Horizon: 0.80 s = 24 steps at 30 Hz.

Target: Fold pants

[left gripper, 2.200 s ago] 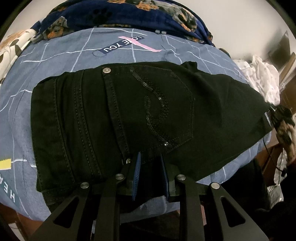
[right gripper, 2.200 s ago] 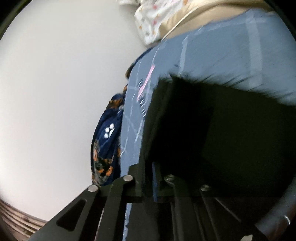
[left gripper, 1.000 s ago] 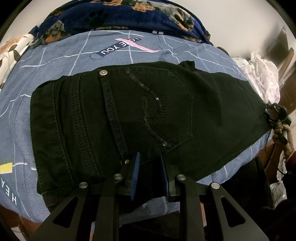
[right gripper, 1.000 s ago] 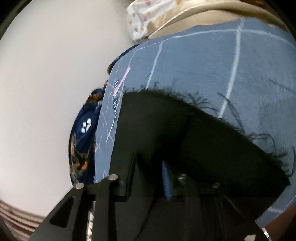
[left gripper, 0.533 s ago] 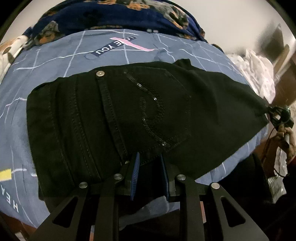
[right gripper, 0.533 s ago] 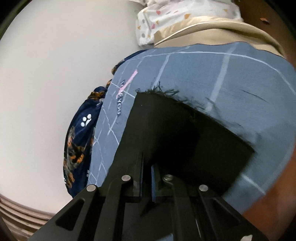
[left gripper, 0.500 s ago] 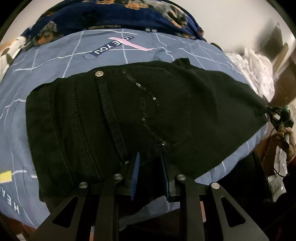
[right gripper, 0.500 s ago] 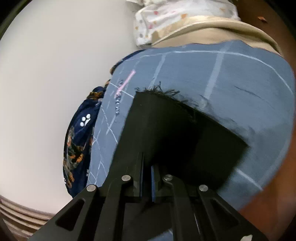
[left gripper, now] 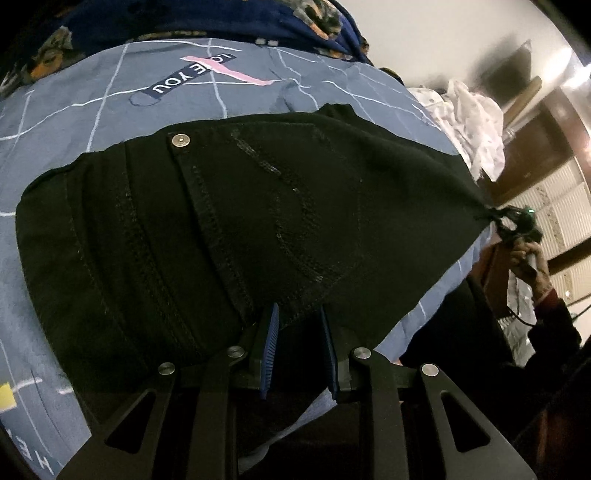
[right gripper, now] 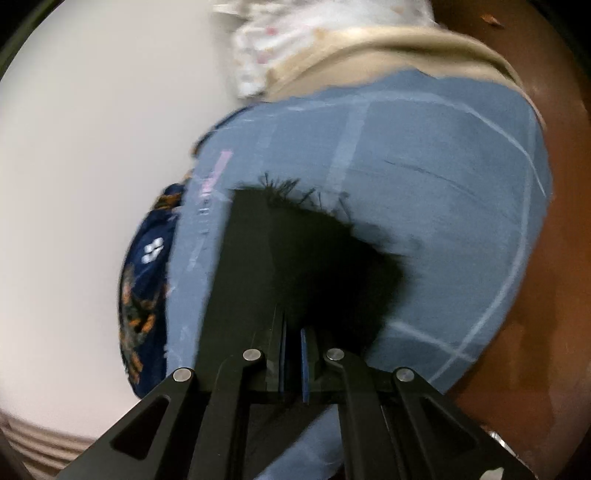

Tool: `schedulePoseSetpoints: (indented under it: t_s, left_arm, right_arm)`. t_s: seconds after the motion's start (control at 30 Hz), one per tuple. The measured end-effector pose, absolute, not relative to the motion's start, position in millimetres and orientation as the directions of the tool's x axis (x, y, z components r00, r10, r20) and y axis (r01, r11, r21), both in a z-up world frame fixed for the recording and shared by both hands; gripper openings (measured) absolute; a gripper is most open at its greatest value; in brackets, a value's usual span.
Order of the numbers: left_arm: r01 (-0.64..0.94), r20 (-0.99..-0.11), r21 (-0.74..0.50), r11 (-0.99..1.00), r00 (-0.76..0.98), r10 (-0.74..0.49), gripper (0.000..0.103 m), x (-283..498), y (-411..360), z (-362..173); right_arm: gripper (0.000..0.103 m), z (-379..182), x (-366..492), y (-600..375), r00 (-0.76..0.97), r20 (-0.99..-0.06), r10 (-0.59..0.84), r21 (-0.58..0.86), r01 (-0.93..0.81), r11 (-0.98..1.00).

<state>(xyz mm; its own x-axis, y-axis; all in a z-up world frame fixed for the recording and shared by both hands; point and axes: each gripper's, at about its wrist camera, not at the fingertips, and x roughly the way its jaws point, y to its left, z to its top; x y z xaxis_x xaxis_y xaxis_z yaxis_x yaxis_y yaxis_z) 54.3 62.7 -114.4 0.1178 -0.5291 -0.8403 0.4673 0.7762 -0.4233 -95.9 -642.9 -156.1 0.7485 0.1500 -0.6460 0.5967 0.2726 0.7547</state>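
Black pants (left gripper: 258, 229) lie spread on a blue grid-pattern bedsheet (left gripper: 110, 99), back pocket up. My left gripper (left gripper: 298, 314) is at their near edge below the pocket, its blue pads shut on the fabric. At the far right my right gripper (left gripper: 515, 219), held by a hand (left gripper: 528, 258), pinches the leg end, which is drawn to a point. In the right wrist view the frayed hem (right gripper: 295, 192) of the pants (right gripper: 303, 258) runs out from my right gripper (right gripper: 291, 326), which is shut on the cloth.
A dark blue dog-print blanket (left gripper: 184, 14) lies along the bed's far side by the wall. A pile of white clothes (left gripper: 476, 125) sits at the right end, with wooden furniture (left gripper: 535, 155) behind. A white patterned pillow (right gripper: 295, 44) and the brown floor (right gripper: 554, 258) border the bed.
The right gripper's jaws closed on the leg end and pulled it outward, drawing the fabric into a taut point. The left view tilted a little; its grip stayed the same.
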Motion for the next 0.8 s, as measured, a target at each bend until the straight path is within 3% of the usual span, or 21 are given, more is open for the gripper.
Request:
schedulePoseSetpoints:
  t_s: [0.17, 0.23, 0.33, 0.37, 0.4, 0.47, 0.8]
  left_arm:
    - [0.485, -0.846, -0.4, 0.777, 0.13, -0.516, 0.024, 51, 59, -113]
    - [0.489, -0.85, -0.391, 0.78, 0.134, -0.51, 0.024, 50, 58, -113]
    - [0.498, -0.854, -0.371, 0.784, 0.149, -0.499, 0.024, 47, 57, -112]
    - [0.499, -0.854, -0.367, 0.785, 0.154, -0.497, 0.024, 47, 56, -112]
    - [0.499, -0.854, -0.364, 0.787, 0.158, -0.495, 0.024, 46, 56, -112]
    - [0.497, -0.855, -0.36, 0.789, 0.164, -0.493, 0.024, 45, 56, -112]
    - [0.497, -0.845, -0.351, 0.793, 0.196, -0.497, 0.03, 39, 52, -112]
  right_arm:
    - [0.006, -157, -96, -642, 0.745, -0.65, 0.152, 0.752, 0.602, 0.267]
    - [0.013, -154, -101, -643, 0.744, -0.653, 0.145, 0.751, 0.611, 0.25]
    - [0.015, -145, -103, -637, 0.764, -0.625, 0.162, 0.772, 0.575, 0.269]
    - [0.019, -144, -103, -633, 0.776, -0.603, 0.186, 0.791, 0.551, 0.265]
    - [0.034, -145, -102, -627, 0.786, -0.577, 0.219, 0.812, 0.525, 0.254]
    - [0.047, -149, -97, -611, 0.786, -0.551, 0.28, 0.833, 0.5, 0.236]
    - [0.047, -161, -58, -535, 0.732, -0.513, 0.449, 0.858, 0.43, 0.281]
